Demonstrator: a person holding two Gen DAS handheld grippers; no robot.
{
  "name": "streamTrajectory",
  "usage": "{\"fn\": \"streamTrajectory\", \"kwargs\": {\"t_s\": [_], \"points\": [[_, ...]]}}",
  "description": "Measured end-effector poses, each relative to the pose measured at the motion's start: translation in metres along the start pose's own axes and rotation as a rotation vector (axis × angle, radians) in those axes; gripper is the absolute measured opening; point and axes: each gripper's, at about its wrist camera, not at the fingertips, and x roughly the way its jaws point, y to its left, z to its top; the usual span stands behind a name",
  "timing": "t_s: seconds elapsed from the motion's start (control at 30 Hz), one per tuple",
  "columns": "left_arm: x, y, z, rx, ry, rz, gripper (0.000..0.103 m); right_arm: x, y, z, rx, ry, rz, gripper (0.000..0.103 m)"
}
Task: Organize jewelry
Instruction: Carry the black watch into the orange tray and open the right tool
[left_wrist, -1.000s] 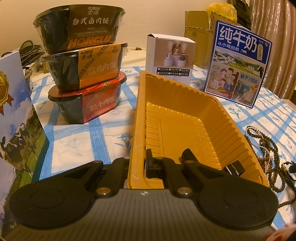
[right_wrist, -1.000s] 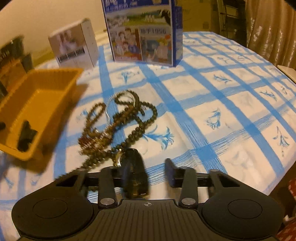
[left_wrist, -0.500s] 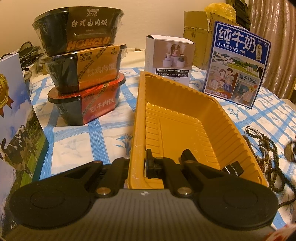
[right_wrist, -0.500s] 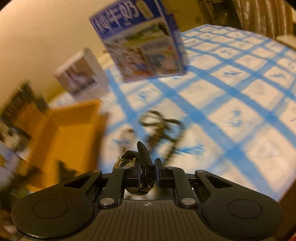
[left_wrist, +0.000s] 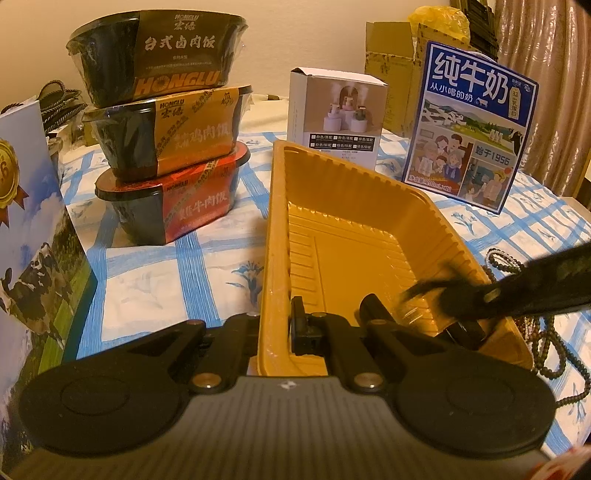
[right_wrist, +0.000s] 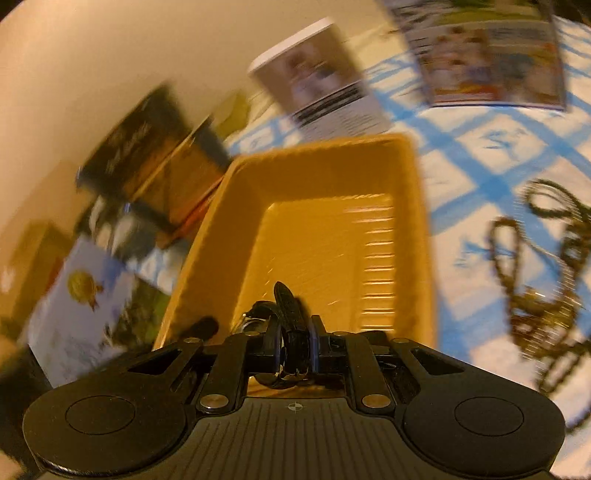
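A yellow plastic tray (left_wrist: 280, 236) lies on the checked cloth; my left gripper (left_wrist: 275, 328) is shut on its near left rim. My right gripper (right_wrist: 293, 347) is shut on a black-strapped wristwatch (right_wrist: 290, 314) and holds it above the tray's (right_wrist: 421, 236) near end. In the left wrist view it comes in blurred from the right (left_wrist: 480, 299) over the tray's right wall. A tangle of dark bead necklaces (right_wrist: 546, 280) lies on the cloth right of the tray; it also shows in the left wrist view (left_wrist: 543, 332). A small black item (left_wrist: 463, 330) lies in the tray's near right corner.
Three stacked food bowls (left_wrist: 166, 122) stand left of the tray. A white box (left_wrist: 336, 110) and a blue milk carton (left_wrist: 469, 125) stand behind it. A blue carton with a cow picture (left_wrist: 33, 229) stands at the near left.
My right gripper closed on the watch beside the beads, lifted it and swung left over the yellow tray. My left gripper has kept its hold on the tray rim.
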Motion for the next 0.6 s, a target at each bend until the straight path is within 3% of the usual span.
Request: {"fn": "streamTrajectory", "kwargs": {"t_s": [0.13, 0.2, 0.23, 0.27, 0.47, 0.6], "points": [[0.000, 0.001, -0.002, -0.005, 0.006, -0.001, 0.004, 0.014, 0.006, -0.008, -0.029, 0.025, 0.018, 0.016], [0.001, 0.002, -0.002, -0.013, 0.009, -0.002, 0.004, 0.012, 0.009, -0.011, -0.061, 0.027, 0.033, 0.025], [0.001, 0.003, -0.002, -0.016, 0.011, -0.002, 0.004, 0.006, 0.010, -0.013, -0.078, 0.018, 0.031, 0.039], [0.002, 0.003, -0.002, -0.017, 0.011, -0.002, 0.004, 0.001, 0.009, -0.015, -0.092, 0.005, 0.033, 0.044], [0.003, 0.003, -0.001, -0.021, 0.011, 0.003, 0.003, -0.048, -0.005, -0.025, -0.135, -0.089, -0.002, 0.044], [0.005, 0.003, -0.001, -0.020, 0.011, 0.009, 0.003, -0.083, -0.036, -0.039, -0.118, -0.129, -0.122, 0.044]]}}
